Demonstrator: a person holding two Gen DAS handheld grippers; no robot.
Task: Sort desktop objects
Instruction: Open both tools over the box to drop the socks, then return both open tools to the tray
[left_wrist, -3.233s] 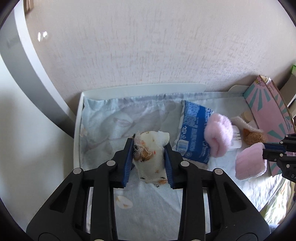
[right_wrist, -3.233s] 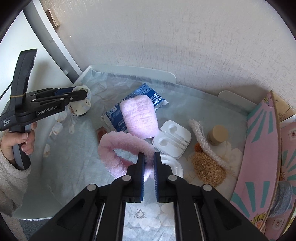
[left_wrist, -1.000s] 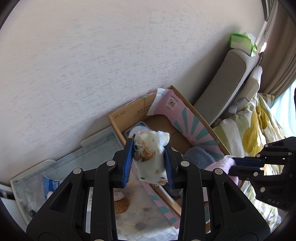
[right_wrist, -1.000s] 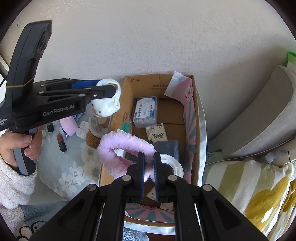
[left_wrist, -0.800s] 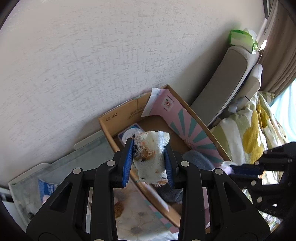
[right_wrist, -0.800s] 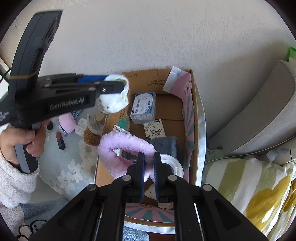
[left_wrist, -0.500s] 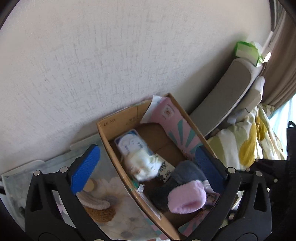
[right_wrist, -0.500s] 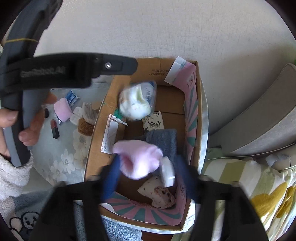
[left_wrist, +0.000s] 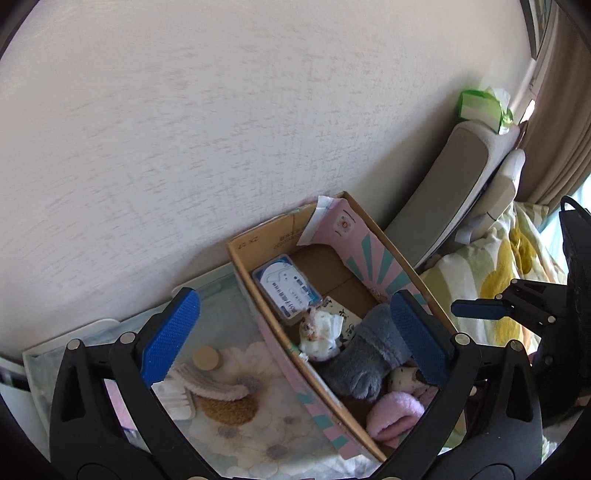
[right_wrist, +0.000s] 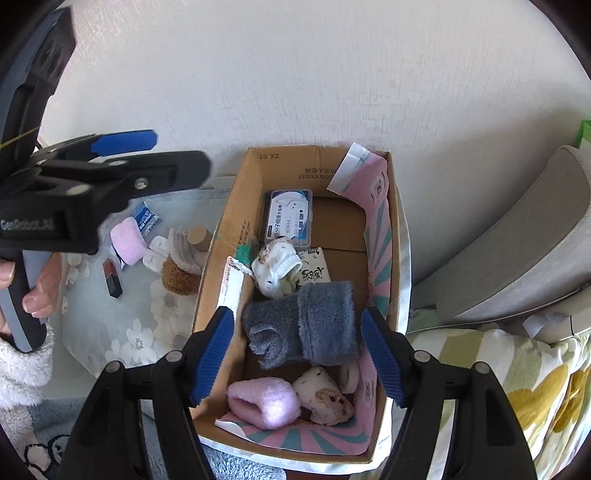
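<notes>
A: Entry. Both tools have just been opening, and nothing is between the jaws of either. The left tool (left_wrist: 295, 334) stands at its widest; the white patterned sock (right_wrist: 276, 271) it carried a second ago now lies inside the cardboard box (right_wrist: 236, 206), mid-frame in the right wrist view, against the plastic case (right_wrist: 289, 218).

B: And the right tool (right_wrist: 297, 354)?

A: Parted too, empty. Its pink fluffy sock (right_wrist: 263, 403) has dropped to the lower end of the box, touching a second patterned sock (right_wrist: 325, 400) and just below the grey fluffy sock (right_wrist: 303, 325).

B: So two items sorted at one go (both soft goods, same box).

A: My reading, yes. Both drops look complete; neither sock hangs on the rim.

B: What is left?

A: On the counter (right_wrist: 110, 332), left of frame: another pink sock (right_wrist: 127, 240), a blue packet (right_wrist: 146, 218), a lipstick (right_wrist: 112, 283), a white earphone case (right_wrist: 154, 254), a brown-and-cream fluffy item (right_wrist: 180, 273) (type unclear).

B: Next?

A: Probably back to the counter for those. Task well along, not finished.
</notes>
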